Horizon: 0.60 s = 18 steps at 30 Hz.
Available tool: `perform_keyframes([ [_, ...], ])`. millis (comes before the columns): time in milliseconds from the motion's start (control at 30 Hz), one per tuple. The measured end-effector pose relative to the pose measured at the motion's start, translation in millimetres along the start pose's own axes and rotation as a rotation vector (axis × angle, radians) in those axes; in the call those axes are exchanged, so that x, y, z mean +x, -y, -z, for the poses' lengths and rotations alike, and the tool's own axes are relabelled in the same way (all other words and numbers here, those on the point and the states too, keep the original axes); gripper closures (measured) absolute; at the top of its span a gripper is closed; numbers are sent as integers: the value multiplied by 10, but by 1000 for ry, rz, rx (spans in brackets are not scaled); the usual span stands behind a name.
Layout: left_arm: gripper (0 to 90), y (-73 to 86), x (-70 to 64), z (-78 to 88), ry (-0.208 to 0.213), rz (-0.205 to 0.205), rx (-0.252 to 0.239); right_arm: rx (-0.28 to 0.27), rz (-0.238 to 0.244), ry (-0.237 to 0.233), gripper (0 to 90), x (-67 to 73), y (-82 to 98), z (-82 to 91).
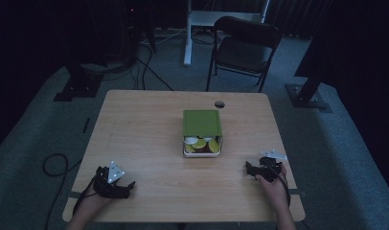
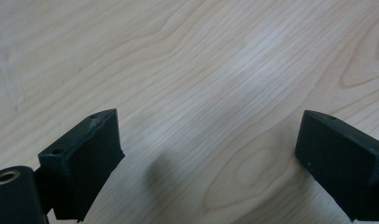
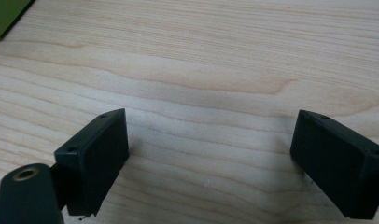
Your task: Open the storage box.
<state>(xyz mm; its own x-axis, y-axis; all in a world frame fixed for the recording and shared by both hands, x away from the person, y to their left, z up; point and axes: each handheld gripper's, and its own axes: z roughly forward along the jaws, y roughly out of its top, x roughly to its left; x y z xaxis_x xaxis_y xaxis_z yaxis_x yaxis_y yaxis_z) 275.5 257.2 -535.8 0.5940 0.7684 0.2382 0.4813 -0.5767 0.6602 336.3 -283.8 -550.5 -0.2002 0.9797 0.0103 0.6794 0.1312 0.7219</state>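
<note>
Right now both grippers sit low in the high view, well apart from the lunch box (image 1: 202, 133) that stands at the middle of the wooden table (image 1: 135, 124). Its green lid (image 1: 202, 122) is slid toward the top of the frame, so the near end of the white tray (image 1: 202, 153) lies open and shows yellow and white slices of food (image 1: 200, 143) over something darker. The left gripper (image 1: 128, 187) rests at the lower left of that view; in the left gripper view its jaws stand wide with nothing but bare wood grain between them. The right gripper (image 1: 250, 168) lies at the lower right, pointing toward the box, and in the right gripper view its jaws are likewise spread with nothing between them, a green corner, probably of the lid (image 3: 5, 16), peeking in at the upper left of the frame. As for handling, the box looks like rigid plastic, light to moderate in weight with its filling, and probably smooth enough to slip under hard black pads. The lid seems loose on the tray, so lifting by it alone would likely pull it off; I would judge the two long side walls of the tray the safer hold, or the lid's near edge if the aim is to slide it. Tilting the box risks spilling the slices.
</note>
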Motion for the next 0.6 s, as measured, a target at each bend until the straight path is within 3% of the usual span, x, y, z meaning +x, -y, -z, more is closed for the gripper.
perform_keyframes([
  [433, 71, -231, -152, -10, 4, -107, -4, 1, -1, 0, 108, 0, -1, -1],
  [600, 71, -314, -194, -24, 13, -123, -9, 1, 0, -1, 109, -2, -2, -2],
])
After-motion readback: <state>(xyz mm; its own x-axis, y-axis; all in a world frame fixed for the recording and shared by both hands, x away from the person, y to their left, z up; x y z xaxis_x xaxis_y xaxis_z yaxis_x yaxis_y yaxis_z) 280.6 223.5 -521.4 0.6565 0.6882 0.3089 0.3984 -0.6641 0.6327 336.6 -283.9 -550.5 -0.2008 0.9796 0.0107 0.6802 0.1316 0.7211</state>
